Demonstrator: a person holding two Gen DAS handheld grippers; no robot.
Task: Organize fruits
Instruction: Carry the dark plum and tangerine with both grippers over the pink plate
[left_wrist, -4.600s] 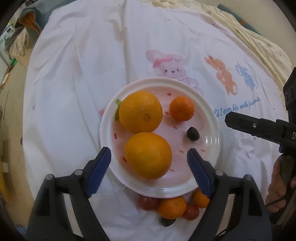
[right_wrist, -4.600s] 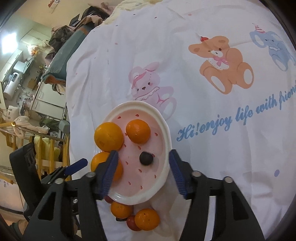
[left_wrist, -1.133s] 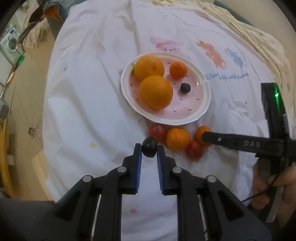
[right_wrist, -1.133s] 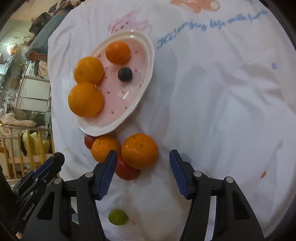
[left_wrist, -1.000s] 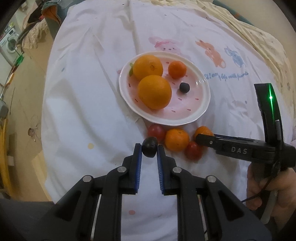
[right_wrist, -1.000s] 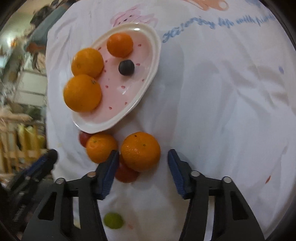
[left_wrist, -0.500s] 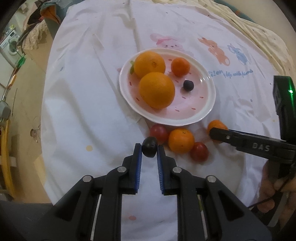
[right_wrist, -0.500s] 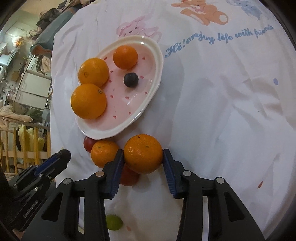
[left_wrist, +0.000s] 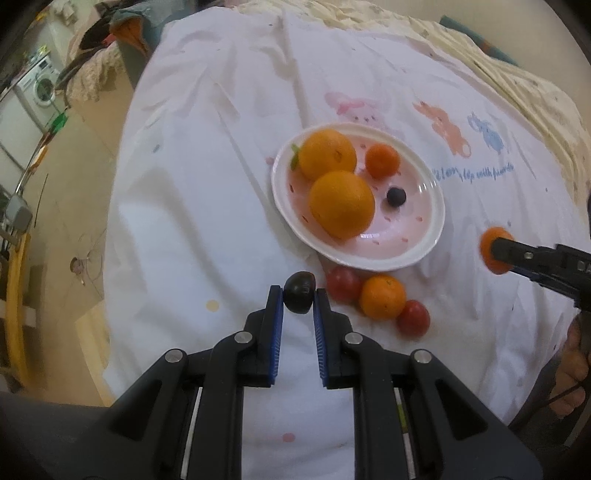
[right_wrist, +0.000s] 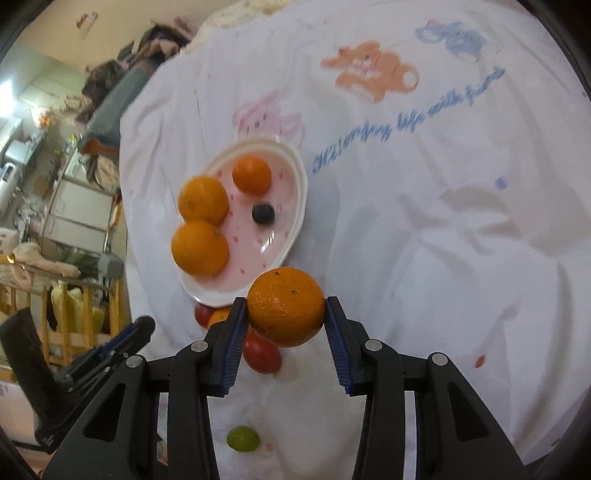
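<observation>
The left tool (left_wrist: 299, 297) is clenched on a small dark fruit (left_wrist: 299, 297), its blue pads nearly together with the fruit pinched at their tips, above the white printed cloth (left_wrist: 192, 192). The right tool (right_wrist: 285, 317) grips a mandarin (right_wrist: 285, 306) between its blue pads, jaws partway open around it, lifted clear of the cloth; seen from the left wrist, it hangs to the right of the plate (left_wrist: 428, 243).

The pink-and-white plate lies just beyond both tools and carries two large oranges (left_wrist: 341, 204) touching each other, a smaller mandarin (left_wrist: 382, 161) and a dark berry (left_wrist: 396, 195) lying apart from them. Just beside the plate's near rim, on the cloth, sit a red tomato (left_wrist: 343, 284), another mandarin (left_wrist: 382, 296) and a second tomato (left_wrist: 413, 318) in a touching row, to the right of the left tool's tips. A small green fruit (right_wrist: 242, 438) lies on the cloth below the right tool, between its arms.
</observation>
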